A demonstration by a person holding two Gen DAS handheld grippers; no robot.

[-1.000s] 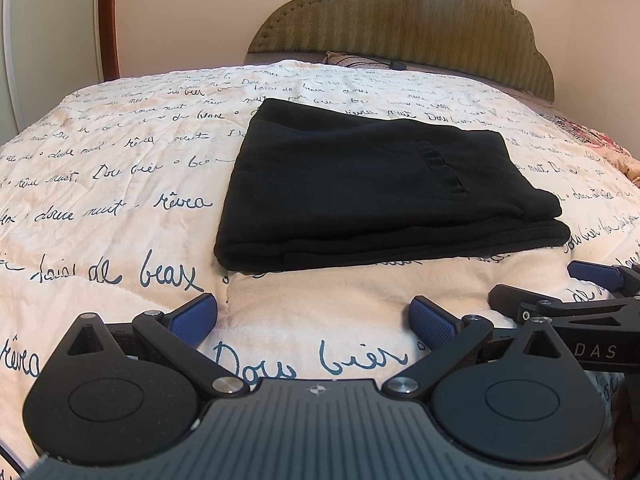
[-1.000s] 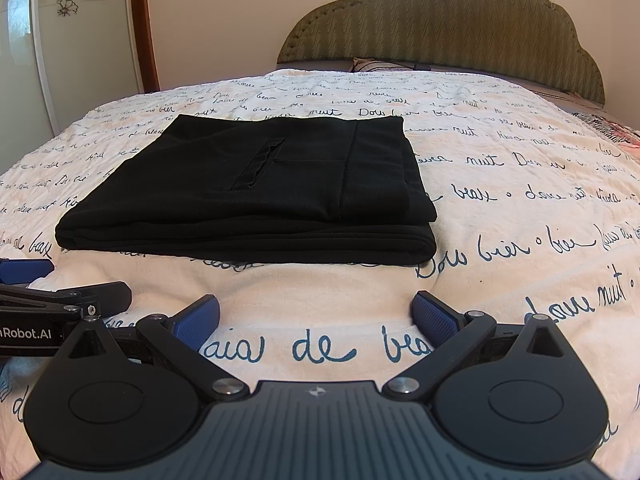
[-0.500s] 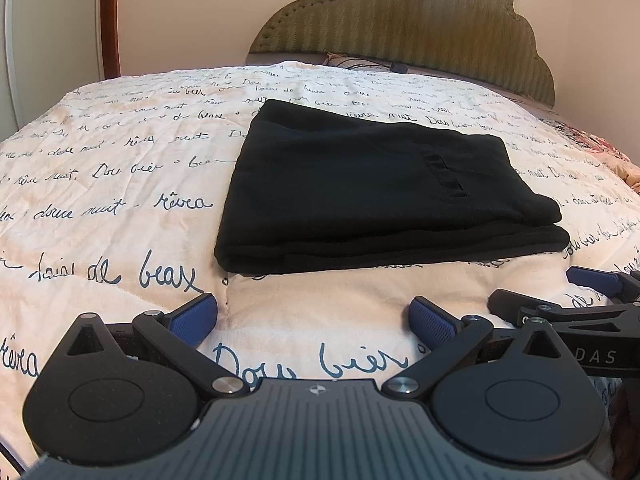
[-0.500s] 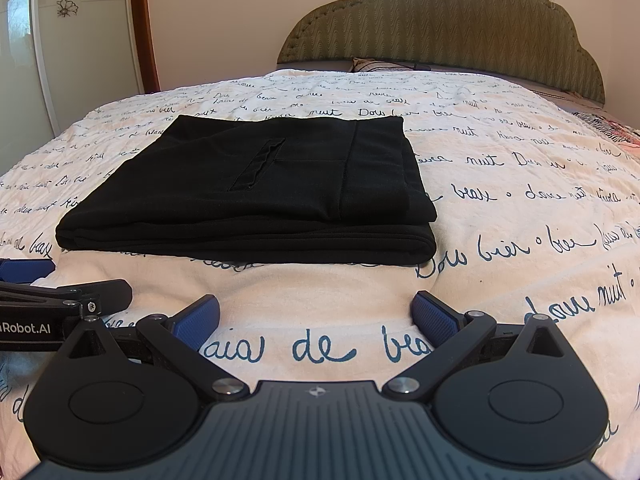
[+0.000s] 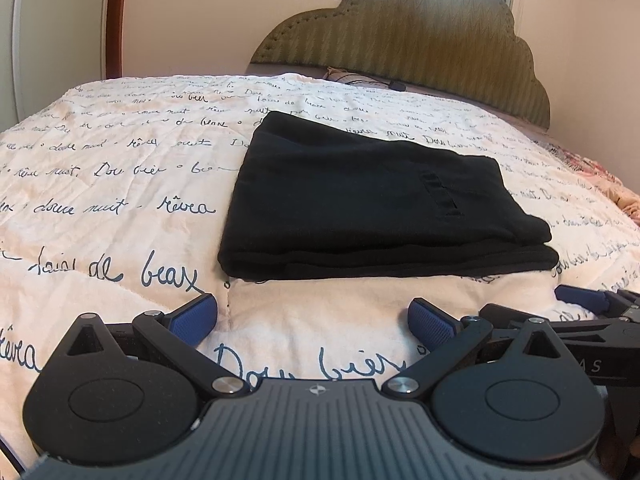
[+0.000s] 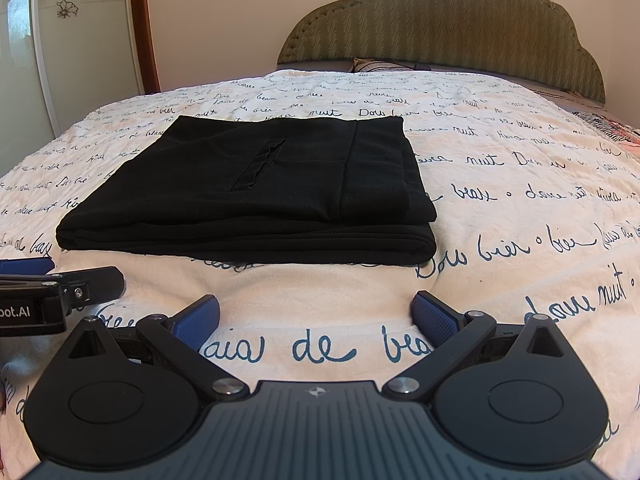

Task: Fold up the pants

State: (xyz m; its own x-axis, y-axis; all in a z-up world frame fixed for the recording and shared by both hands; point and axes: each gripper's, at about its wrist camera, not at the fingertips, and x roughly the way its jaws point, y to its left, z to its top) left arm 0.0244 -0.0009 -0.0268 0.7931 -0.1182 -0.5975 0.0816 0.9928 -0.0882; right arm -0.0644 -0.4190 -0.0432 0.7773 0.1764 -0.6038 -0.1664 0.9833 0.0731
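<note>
Lay folded, black pants (image 5: pixel 372 204) on the script-printed quilt (image 5: pixel 120 184), apparently in several layers; both jaws released, left gripper (image 5: pixel 312 320) and right gripper (image 6: pixel 316 316) just short of them.

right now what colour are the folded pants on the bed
Black, plain with no pattern; the pants show best in the right wrist view.

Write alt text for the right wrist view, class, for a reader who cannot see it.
Black pants lie folded into a flat rectangle on a cream quilt printed with blue script. The right tongs sit open in front of them, empty, and the left tongs show at the left edge. A green headboard stands behind.
</note>
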